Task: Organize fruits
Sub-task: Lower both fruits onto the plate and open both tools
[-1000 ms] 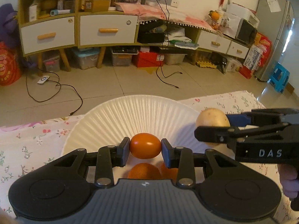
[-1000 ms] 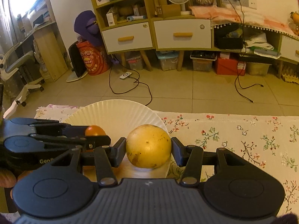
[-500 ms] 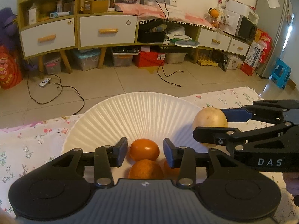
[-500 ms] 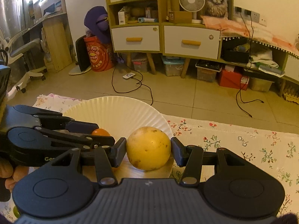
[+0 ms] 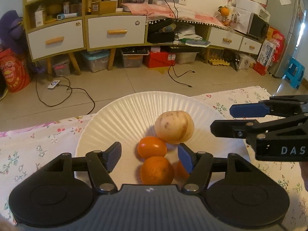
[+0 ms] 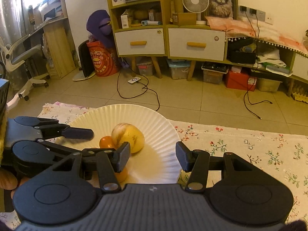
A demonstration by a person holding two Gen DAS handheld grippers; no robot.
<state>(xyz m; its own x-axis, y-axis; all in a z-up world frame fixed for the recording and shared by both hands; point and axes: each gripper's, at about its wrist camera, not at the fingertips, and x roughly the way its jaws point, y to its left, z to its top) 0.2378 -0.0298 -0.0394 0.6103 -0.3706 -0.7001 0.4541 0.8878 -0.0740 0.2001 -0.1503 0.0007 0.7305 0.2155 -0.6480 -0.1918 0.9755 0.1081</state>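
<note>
A white paper plate point(image 5: 123, 113) with a fluted rim lies on a worktop covered by a floral cloth point(image 5: 38, 146), occupying the centre of the left wrist view and the centre-left of the right wrist view point(image 6: 154, 123). On the plate rest a pale yellow round fruit point(image 5: 174, 127) and, just below it in the left wrist view, a cluster of oranges: an upper orange point(image 5: 152, 147) touching the yellow fruit, a lower orange point(image 5: 156, 170) directly beneath it, and a third partly hidden behind the right-hand finger. In the right wrist view the yellow fruit point(image 6: 128, 136) sits left of centre, with one orange point(image 6: 105, 142) touching its left side. The left gripper point(image 5: 150, 155) spans the lower centre of its own view with its fingers spread apart, holding nothing; the oranges lie in the gap between the pads without contact on either side. The right gripper point(image 6: 153, 156) is likewise spread wide and empty, the yellow fruit lying just beyond its left finger. In the left wrist view the right gripper point(image 5: 224, 120) enters from the right edge, over the plate's right rim, apart from the yellow fruit. In the right wrist view the left gripper point(image 6: 80, 137) enters from the left edge, over the plate. A tiled floor point(image 5: 134, 79) and cabinets with white drawers point(image 6: 196, 42) fill the upper part of both views.
</note>
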